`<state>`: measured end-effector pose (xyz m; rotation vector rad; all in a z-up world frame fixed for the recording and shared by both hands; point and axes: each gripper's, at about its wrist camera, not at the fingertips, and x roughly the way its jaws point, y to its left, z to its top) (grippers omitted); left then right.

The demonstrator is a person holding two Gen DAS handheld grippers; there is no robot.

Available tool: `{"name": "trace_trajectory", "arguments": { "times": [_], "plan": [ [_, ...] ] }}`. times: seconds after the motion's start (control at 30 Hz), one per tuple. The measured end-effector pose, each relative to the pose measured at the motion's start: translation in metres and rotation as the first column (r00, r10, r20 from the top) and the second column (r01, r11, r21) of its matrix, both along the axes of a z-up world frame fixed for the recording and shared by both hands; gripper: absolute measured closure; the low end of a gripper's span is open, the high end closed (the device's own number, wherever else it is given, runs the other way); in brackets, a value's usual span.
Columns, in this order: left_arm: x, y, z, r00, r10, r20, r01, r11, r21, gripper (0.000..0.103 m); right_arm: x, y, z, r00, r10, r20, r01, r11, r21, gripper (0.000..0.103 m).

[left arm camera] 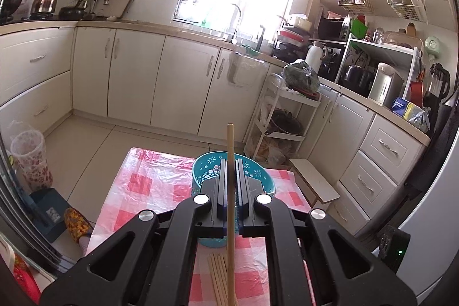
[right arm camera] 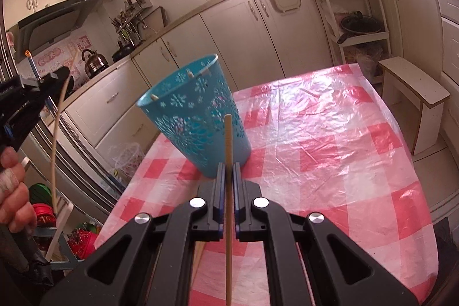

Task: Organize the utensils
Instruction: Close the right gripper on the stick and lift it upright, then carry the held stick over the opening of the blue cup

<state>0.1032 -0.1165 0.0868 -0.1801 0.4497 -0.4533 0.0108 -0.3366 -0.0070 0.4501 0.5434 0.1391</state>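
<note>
A teal perforated basket [right arm camera: 198,116] stands on the red-and-white checked tablecloth [right arm camera: 330,139] with a few chopstick tips showing at its rim. My right gripper [right arm camera: 228,167] is shut on a wooden chopstick [right arm camera: 228,139], held upright just in front of the basket. My left gripper [left arm camera: 230,162] is shut on another wooden chopstick [left arm camera: 230,145], upright above the near side of the basket [left arm camera: 206,168]. Several loose chopsticks [left arm camera: 218,277] lie on the cloth below it. The left gripper also shows at the left edge of the right wrist view [right arm camera: 43,85].
A low wooden stool [right arm camera: 413,88] stands beside the table at the right. A white trolley rack [left arm camera: 281,128] stands past the table's far edge. Kitchen cabinets line the walls behind. A patterned bin [left arm camera: 30,157] stands on the floor at the left.
</note>
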Motion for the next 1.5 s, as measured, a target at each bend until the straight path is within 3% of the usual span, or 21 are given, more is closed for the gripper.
{"name": "trace_trajectory", "arguments": {
  "times": [0.27,0.7,0.93,1.13,1.3,1.5],
  "plan": [
    [0.001,-0.001,0.003,1.000,0.006,0.015,-0.005,1.000,-0.012,0.098,-0.001,-0.001,0.044,0.990,0.008,0.137,-0.008,1.000,0.000,0.098],
    [0.007,0.000,0.011,0.999,0.015,0.035,-0.013,0.999,-0.042,0.098,-0.008,0.002,0.083,0.975,0.020,0.222,-0.014,0.999,-0.028,0.098],
    [0.022,-0.007,0.030,0.995,0.031,0.091,-0.023,0.996,-0.085,0.098,0.007,0.002,0.134,0.941,0.036,0.337,-0.025,0.999,-0.038,0.098],
    [0.040,-0.020,0.055,0.980,0.054,0.191,-0.031,0.992,-0.121,0.098,0.037,0.006,0.174,0.900,0.041,0.434,-0.013,0.998,-0.067,0.098],
    [0.067,-0.032,0.056,0.970,0.090,0.225,-0.054,0.985,-0.161,0.098,0.066,0.012,0.167,0.892,0.040,0.450,0.005,0.995,-0.099,0.098],
    [0.108,-0.050,0.017,0.976,0.129,0.177,-0.101,0.982,-0.159,0.098,0.101,0.020,0.114,0.927,0.037,0.373,0.015,0.990,-0.137,0.098]
  ]
}}
